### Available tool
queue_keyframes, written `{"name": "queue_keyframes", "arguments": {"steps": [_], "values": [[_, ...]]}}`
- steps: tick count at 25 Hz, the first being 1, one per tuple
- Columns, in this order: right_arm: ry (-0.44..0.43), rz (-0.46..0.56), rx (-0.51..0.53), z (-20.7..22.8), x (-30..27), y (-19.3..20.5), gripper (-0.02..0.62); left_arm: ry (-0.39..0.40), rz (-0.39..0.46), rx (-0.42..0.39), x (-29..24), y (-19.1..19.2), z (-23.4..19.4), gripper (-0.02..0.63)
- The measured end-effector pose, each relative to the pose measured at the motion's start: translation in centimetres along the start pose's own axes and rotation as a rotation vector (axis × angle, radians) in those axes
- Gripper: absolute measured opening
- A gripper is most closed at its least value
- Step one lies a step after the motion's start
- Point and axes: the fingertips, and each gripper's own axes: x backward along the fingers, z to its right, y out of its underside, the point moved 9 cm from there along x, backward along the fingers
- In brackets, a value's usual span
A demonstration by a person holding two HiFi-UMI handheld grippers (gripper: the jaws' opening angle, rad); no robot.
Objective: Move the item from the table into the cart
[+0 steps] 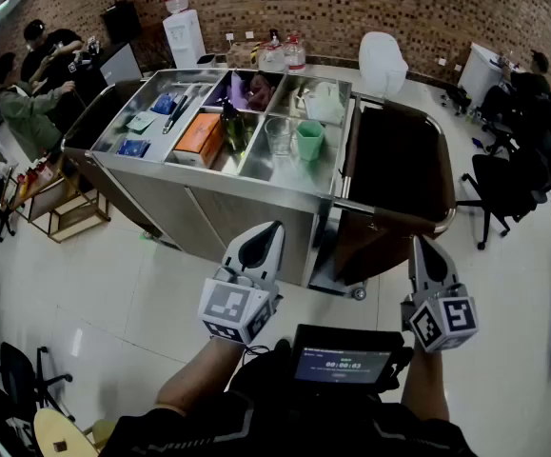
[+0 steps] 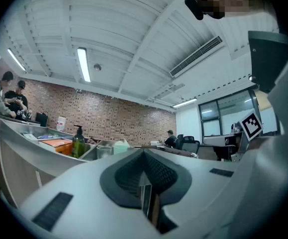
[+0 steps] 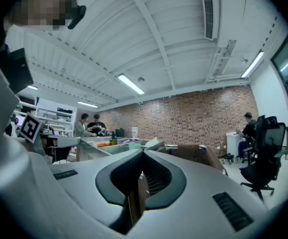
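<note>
A steel cart (image 1: pixel 256 193) with open compartments stands ahead of me. In it are an orange box (image 1: pixel 199 133), a dark green bottle (image 1: pixel 232 127), a clear glass (image 1: pixel 279 134), a green cup (image 1: pixel 309 139) and blue packets (image 1: pixel 134 147). A bare brown tabletop (image 1: pixel 394 165) adjoins its right side. My left gripper (image 1: pixel 273 228) is held level just short of the cart's front, shut and holding nothing. My right gripper (image 1: pixel 419 243) points at the brown top's near edge, shut and holding nothing as well. The left gripper view shows the shut left gripper (image 2: pixel 144 152), the green bottle (image 2: pixel 78 142) and the orange box (image 2: pixel 59 144) beyond.
A second brown flap (image 1: pixel 99 117) hangs off the cart's left. Behind are a water dispenser (image 1: pixel 182 27), a white bin (image 1: pixel 382 63) and two people (image 1: pixel 37 84) at a desk. Office chairs (image 1: pixel 503 184) stand at the right, a low wooden rack (image 1: pixel 66 208) at the left.
</note>
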Motion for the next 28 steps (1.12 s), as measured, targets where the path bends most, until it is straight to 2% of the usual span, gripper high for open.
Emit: {"name": "queue_keyframes", "arguments": {"steps": [3, 6, 11, 16, 21, 28], "values": [[-0.017, -0.002, 0.021, -3.4, -1.3, 0.2, 0.003, -0.019, -0.020, 0.011, 2.3, 0.1, -3.6, 0.000], [-0.051, -0.008, -0.017, -5.3, -3.3, 0.6, 0.003, -0.072, -0.040, 0.015, 3.8, 0.5, -6.4, 0.000], [-0.233, -0.028, -0.023, -7.5, -7.4, 0.9, 0.003, -0.213, -0.049, 0.006, 6.0, 0.4, -8.2, 0.000], [-0.437, 0.033, -0.050, -12.0, -12.1, -0.6, 0.003, -0.409, -0.024, 0.015, 10.5, -0.5, -10.7, 0.000], [-0.624, 0.035, -0.042, -22.0, -18.4, -1.7, 0.003, -0.616, -0.012, 0.007, 18.3, -1.5, -16.6, 0.000], [-0.803, 0.018, -0.038, -41.1, -25.0, -1.2, 0.003, -0.833, -0.007, 0.015, 33.2, -2.3, -27.3, 0.000]]}}
